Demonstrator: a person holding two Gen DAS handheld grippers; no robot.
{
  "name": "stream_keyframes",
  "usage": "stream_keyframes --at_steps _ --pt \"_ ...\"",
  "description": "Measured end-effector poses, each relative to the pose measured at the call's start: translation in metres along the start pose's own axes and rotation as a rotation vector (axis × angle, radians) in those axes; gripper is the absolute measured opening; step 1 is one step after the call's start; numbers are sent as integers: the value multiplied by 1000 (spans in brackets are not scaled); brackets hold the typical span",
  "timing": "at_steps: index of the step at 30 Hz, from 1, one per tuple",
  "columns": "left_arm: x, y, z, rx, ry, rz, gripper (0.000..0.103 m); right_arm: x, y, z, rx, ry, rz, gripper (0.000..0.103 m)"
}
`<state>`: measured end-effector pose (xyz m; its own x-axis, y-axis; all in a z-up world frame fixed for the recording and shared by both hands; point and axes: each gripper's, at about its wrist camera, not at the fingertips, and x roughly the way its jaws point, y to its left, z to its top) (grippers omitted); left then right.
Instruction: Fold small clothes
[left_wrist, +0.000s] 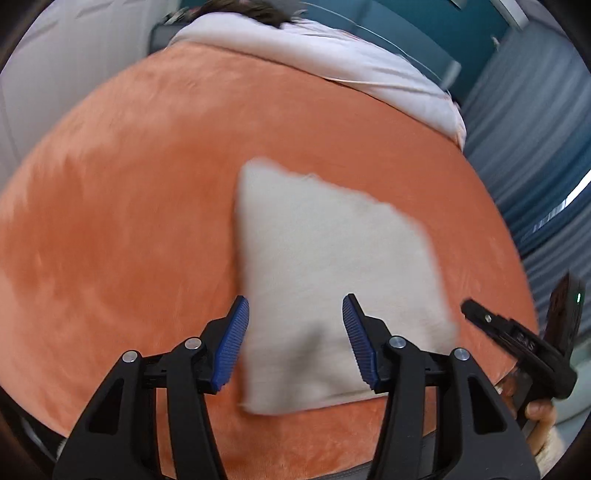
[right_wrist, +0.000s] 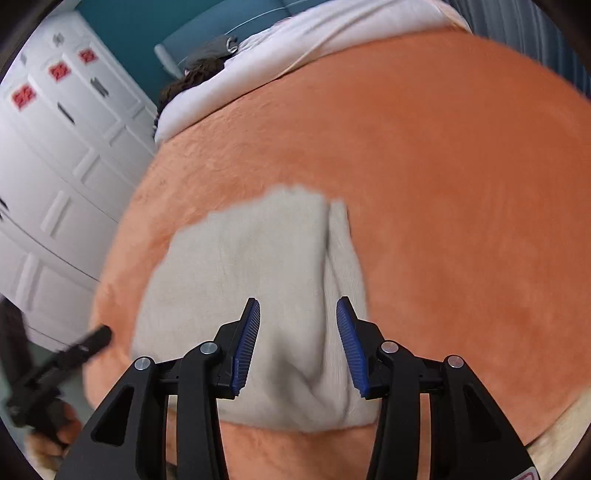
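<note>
A small beige garment lies folded into a rough rectangle on the orange blanket. My left gripper is open and empty, hovering over the garment's near edge. In the right wrist view the same garment shows a lengthwise fold ridge on its right side. My right gripper is open and empty above the garment's near end. Each gripper shows at the edge of the other's view: the right one and the left one.
The orange blanket covers a bed. A pale pink sheet lies across its far end. White cabinet doors stand at the left, and a teal wall is behind the bed.
</note>
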<state>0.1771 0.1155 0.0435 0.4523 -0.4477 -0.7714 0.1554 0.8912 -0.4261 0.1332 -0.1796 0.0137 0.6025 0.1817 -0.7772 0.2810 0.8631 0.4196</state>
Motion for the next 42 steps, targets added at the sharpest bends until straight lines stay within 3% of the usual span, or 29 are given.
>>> stream_keyframes --at_steps 3,4,7,11,12,13,14,15,16,19,21,23,26,27,30,32,35,37,38,40,42 --pt "-8 19 -2 -60 -62 -33 80 -10 0 1 0 -39 20 70" --pt "-6 21 1 -65 -73 -47 82 -7 4 6 -26 -42 14 76" --pt "19 16 16 -69 -17 -87 90 22 10 21 -81 21 -17 81" --pt "70 16 18 -115 112 -116 90 76 -4 23 -2 153 -21 81" --pt "80 15 17 -118 140 -122 76 85 -8 22 22 168 -18 74" --pt "87 11 17 -106 160 -121 69 86 -6 24 19 159 -19 50" --pt "85 6 20 -80 144 -113 58 84 -1 29 -2 154 -24 35" --pt "78 -1 23 -54 123 -120 45 77 6 37 -24 145 -14 28" --pt "68 -8 28 -28 98 -132 43 67 15 47 -37 109 17 23" --pt "33 -30 46 35 -9 -181 41 26 35 70 -111 -30 88 18" --pt "27 -39 50 70 -37 -169 43 15 33 79 -116 -72 109 19" --pt "47 -46 46 113 -14 -94 47 34 22 78 -137 -35 49 23" --pt "95 -43 26 137 101 97 52 96 -4 60 -141 163 -97 29" --pt "90 -42 20 138 70 105 53 89 -5 57 -124 125 -63 29" --pt "58 -50 14 153 11 128 53 43 21 56 -172 6 -82 29" --pt "38 -56 7 160 -24 139 57 19 38 46 -217 -32 -32 29" --pt "41 -58 -9 191 38 199 59 21 53 25 -304 14 -28 16" --pt "56 -54 -27 210 101 257 60 51 52 8 -407 95 -162 0" --pt "64 -46 -27 200 131 264 60 64 41 -1 -431 118 -213 0" --pt "71 -35 -38 163 167 238 60 70 25 -4 -420 90 -206 0" --pt "73 -35 -39 174 154 261 60 65 25 4 -368 109 -191 0"
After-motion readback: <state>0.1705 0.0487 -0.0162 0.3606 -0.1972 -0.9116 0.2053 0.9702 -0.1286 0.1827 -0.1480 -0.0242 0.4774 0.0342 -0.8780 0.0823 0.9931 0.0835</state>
